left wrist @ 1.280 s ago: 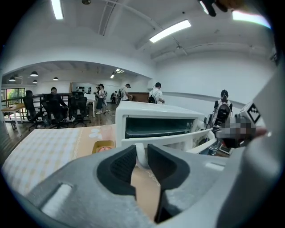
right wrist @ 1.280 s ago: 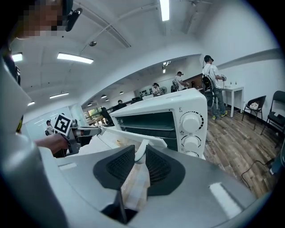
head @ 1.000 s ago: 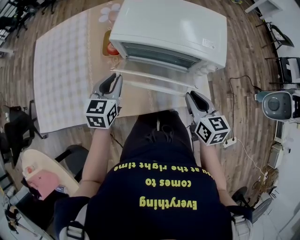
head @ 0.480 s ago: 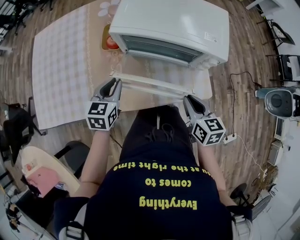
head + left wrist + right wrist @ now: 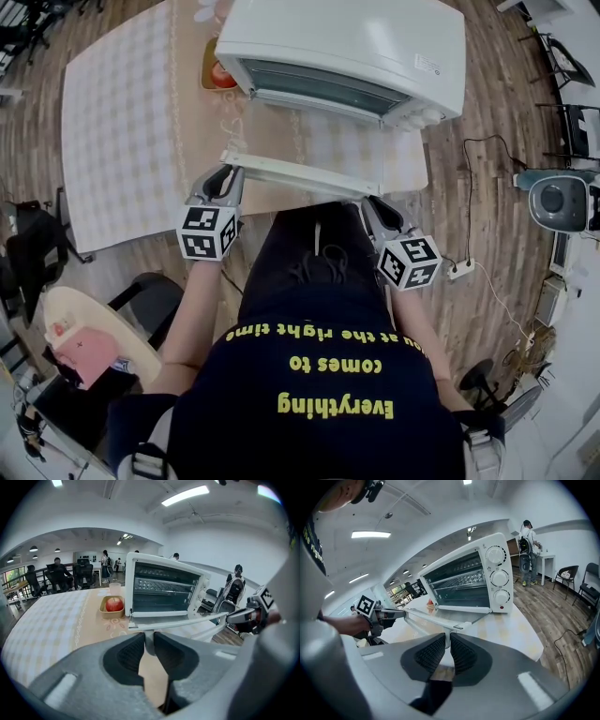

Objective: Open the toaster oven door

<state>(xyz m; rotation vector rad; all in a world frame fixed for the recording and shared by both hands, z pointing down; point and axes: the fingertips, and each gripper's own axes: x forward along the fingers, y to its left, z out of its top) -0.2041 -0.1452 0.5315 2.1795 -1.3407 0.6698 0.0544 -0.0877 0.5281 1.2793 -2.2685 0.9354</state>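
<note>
The oven (image 5: pixel 356 47) was seen at the far side of the table (image 5: pixel 122 122). Its door (image 5: pixel 457 617) was swung down towards the near side, almost level, with the cavity exposed. The handle (image 5: pixel 208 630) was carried along the door's near edge, its long axis running left to right.

The left gripper (image 5: pixel 222 178) was clamped on the handle's left end, the post pinched between its pads. The right gripper (image 5: pixel 372 208) was clamped on the right end in the same way; its jaws had just been closing further, with the post between them.

Both grippers were pointed away and downward, so the oven lay straight beyond them and the handle was crossed at right angles by each. Neither hand was nearer than the other. The opening was judged nearly complete; any remaining travel would be down and towards the near side, kept even at both ends.
</note>
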